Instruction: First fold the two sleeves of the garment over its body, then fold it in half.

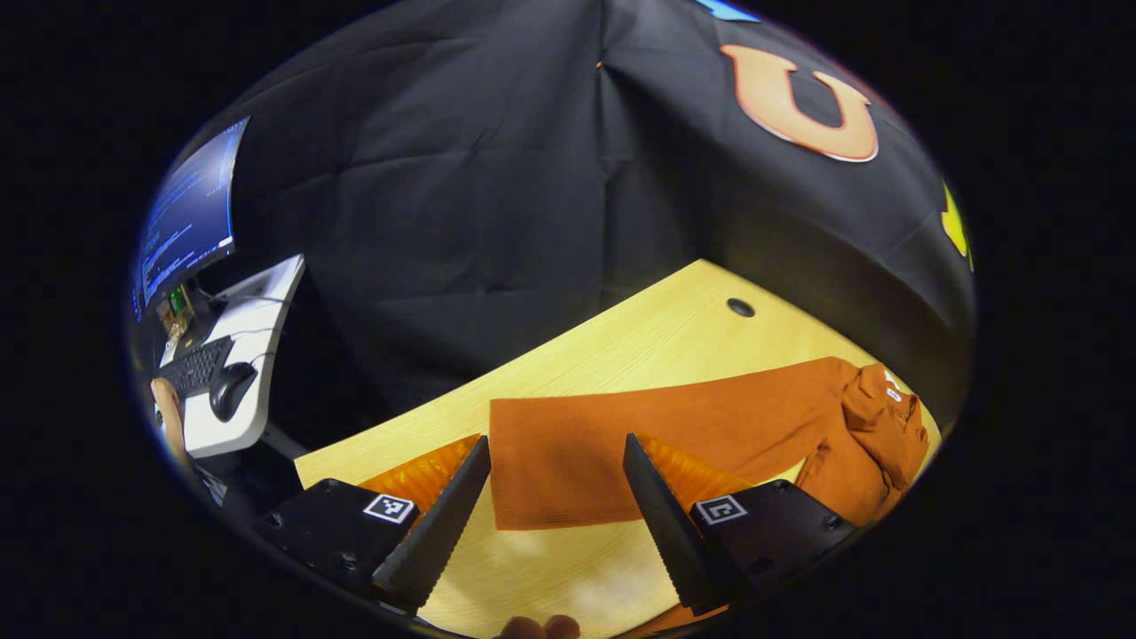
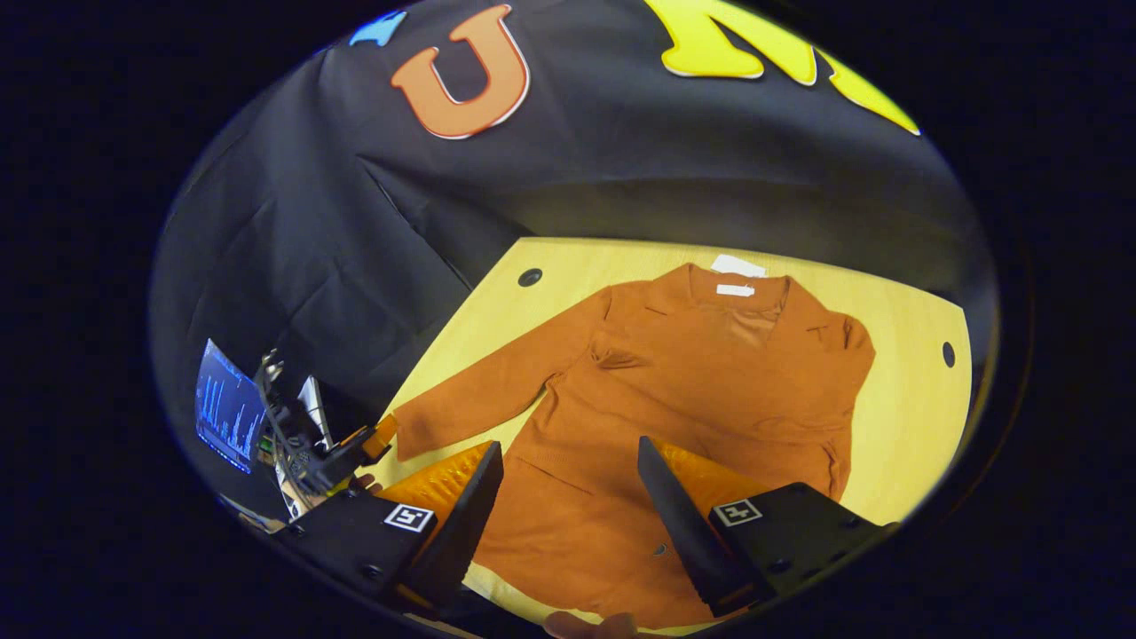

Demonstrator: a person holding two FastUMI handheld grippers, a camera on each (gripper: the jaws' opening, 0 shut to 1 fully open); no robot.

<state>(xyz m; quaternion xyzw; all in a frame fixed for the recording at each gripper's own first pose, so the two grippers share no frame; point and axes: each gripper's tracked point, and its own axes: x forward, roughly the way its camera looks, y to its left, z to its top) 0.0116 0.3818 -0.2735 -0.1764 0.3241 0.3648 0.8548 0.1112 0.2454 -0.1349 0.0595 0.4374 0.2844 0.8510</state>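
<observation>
**Both grippers spread above the flat garment**

My left gripper (image 1: 555, 479) hangs with its fingers wide apart and nothing between them, over the cuff end of an outstretched sleeve (image 1: 621, 444). That sleeve lies flat on the wooden table (image 1: 639, 337), its square cuff edge just ahead of my fingertips, and runs away to the right toward the bunched body of the garment (image 1: 879, 435).

My right gripper (image 2: 568, 488) is likewise spread and holding nothing, poised above the lower body of the garment (image 2: 692, 382). The piece is rust-orange, spread front-up, collar at the far side with a white label (image 2: 737, 266) showing at the neck. Small wrinkles gather at the armpit.

In the right gripper view I see the whole garment: one sleeve stretched out to the left, the other already lying along the right side of the body. At the end of the outstretched sleeve my other gripper shows, held by a hand. The left gripper view takes in a side desk with a keyboard (image 1: 197, 364), mouse (image 1: 232, 389) and monitor (image 1: 188, 213).
</observation>
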